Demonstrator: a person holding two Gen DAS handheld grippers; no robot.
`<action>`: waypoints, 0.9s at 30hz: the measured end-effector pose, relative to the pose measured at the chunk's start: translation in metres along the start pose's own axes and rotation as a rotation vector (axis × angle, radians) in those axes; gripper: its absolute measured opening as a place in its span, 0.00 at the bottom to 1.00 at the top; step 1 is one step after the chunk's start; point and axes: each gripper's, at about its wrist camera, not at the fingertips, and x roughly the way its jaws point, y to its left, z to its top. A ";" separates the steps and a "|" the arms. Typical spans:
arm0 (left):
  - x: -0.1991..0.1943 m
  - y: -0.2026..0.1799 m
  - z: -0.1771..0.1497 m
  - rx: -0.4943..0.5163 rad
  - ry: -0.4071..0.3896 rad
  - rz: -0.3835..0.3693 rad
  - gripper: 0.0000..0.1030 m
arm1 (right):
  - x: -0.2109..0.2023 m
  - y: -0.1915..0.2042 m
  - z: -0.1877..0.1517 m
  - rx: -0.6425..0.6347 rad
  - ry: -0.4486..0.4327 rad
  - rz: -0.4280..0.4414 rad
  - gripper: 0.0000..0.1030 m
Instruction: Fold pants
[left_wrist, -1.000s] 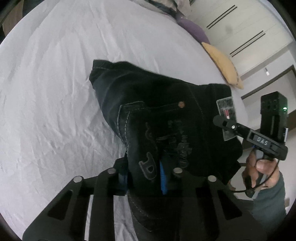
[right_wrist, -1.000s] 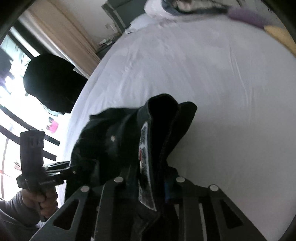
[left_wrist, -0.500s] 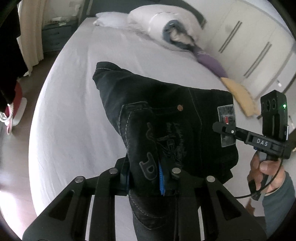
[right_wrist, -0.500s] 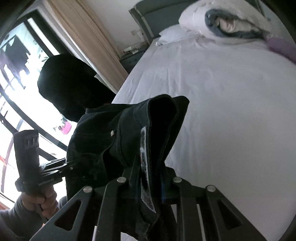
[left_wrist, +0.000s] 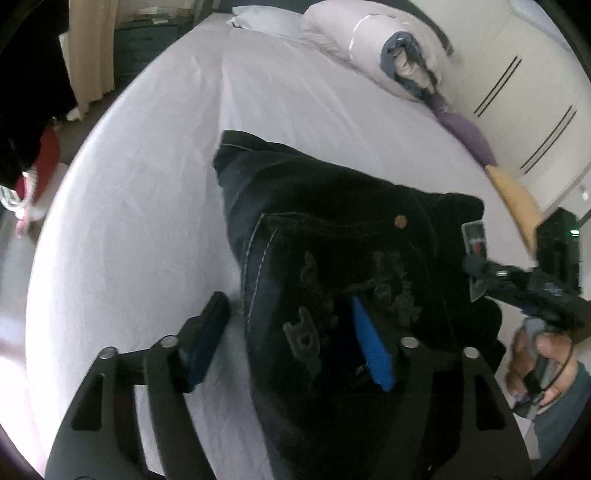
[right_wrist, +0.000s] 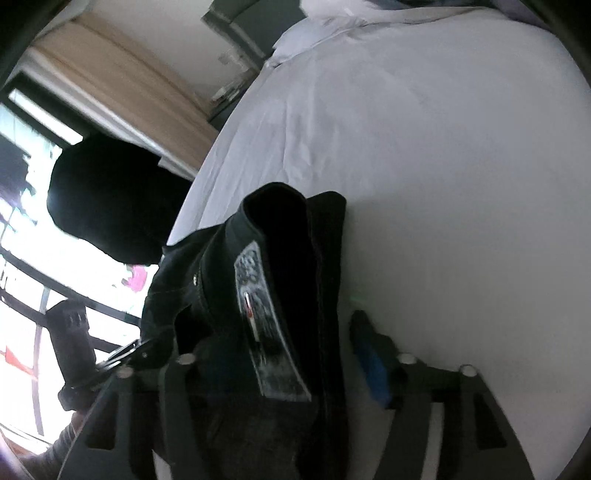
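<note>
The black jeans (left_wrist: 332, 266) lie bunched over the near edge of the white bed (left_wrist: 147, 192), back pocket and waistband patch facing up. My left gripper (left_wrist: 291, 343) is open; the denim drapes over its right blue pad (left_wrist: 369, 347) and the left pad (left_wrist: 207, 336) stands apart from the cloth. In the right wrist view the jeans (right_wrist: 280, 280) stand up in a fold with the grey patch showing. My right gripper (right_wrist: 280, 365) is open, its right blue pad (right_wrist: 369, 362) clear of the cloth. The right gripper also shows in the left wrist view (left_wrist: 532, 280).
A rolled white duvet (left_wrist: 369, 40), a purple pillow (left_wrist: 465, 133) and a yellow pillow (left_wrist: 517, 199) lie along the bed's far side. A nightstand (right_wrist: 236, 92), a curtain and a window stand to the left. A dark rounded shape (right_wrist: 110, 206) hangs by the window.
Both grippers have opened and let go of the jeans. The pants have sunk onto the bed and both cameras have tilted a little.
</note>
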 end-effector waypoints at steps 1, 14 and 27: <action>-0.009 -0.001 -0.001 0.006 -0.026 0.045 0.72 | -0.008 0.003 -0.004 -0.002 -0.022 -0.020 0.81; -0.286 -0.107 -0.097 0.089 -0.785 0.458 1.00 | -0.214 0.165 -0.111 -0.407 -0.676 -0.386 1.00; -0.432 -0.112 -0.171 0.114 -0.602 0.171 1.00 | -0.341 0.268 -0.197 -0.410 -0.823 -0.378 1.00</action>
